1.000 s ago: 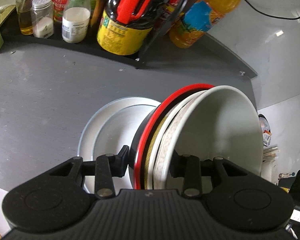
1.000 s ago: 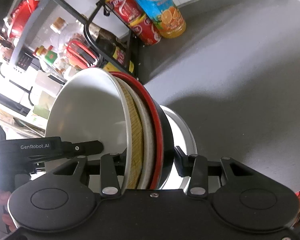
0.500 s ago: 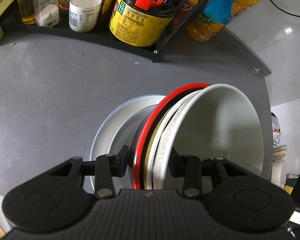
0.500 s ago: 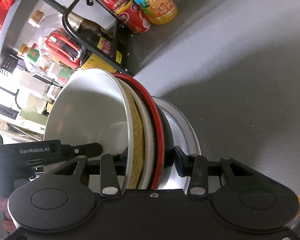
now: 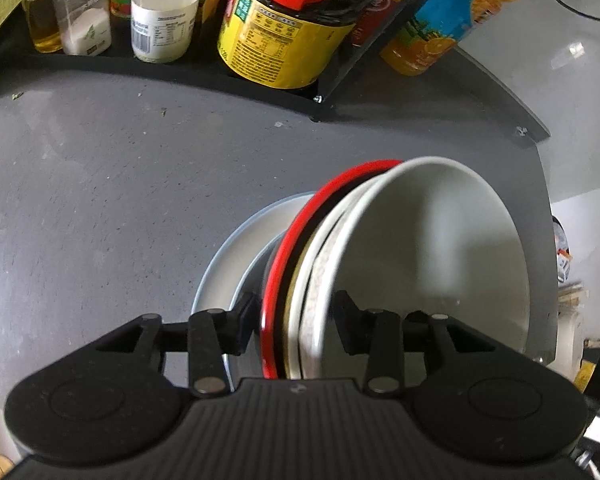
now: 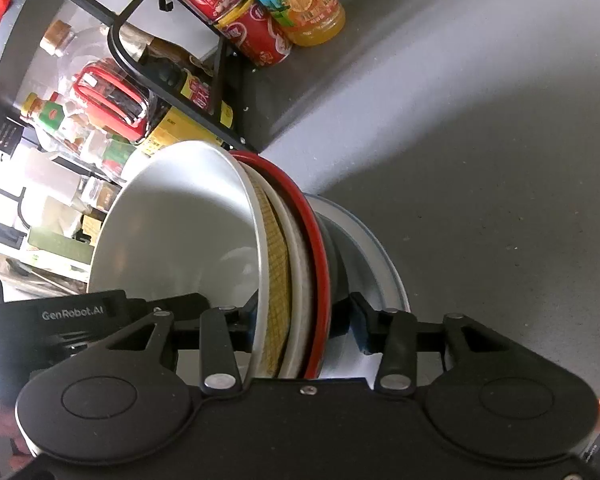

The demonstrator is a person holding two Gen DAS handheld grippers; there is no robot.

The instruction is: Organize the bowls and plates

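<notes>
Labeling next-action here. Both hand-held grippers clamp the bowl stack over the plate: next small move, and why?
Probably lower the stack of bowls straight down. Both the left hand-held gripper and right hand-held gripper clamp it from opposite sides, and its base sits against or just above the pale plate on the grey counter.

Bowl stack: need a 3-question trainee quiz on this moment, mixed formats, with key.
1. True or false: the left gripper and the right gripper each have their jaws clamped across the rims of the same bowl stack.
2. Multiple choice: which bowl sits innermost, its open side facing the cameras? A) the white bowl B) the red-rimmed black bowl C) a blue glass bowl
3. Fill in: under the tilted stack, on the grey counter, is a pale ____.

Key: 1 true; 2 A; 3 plate
</notes>
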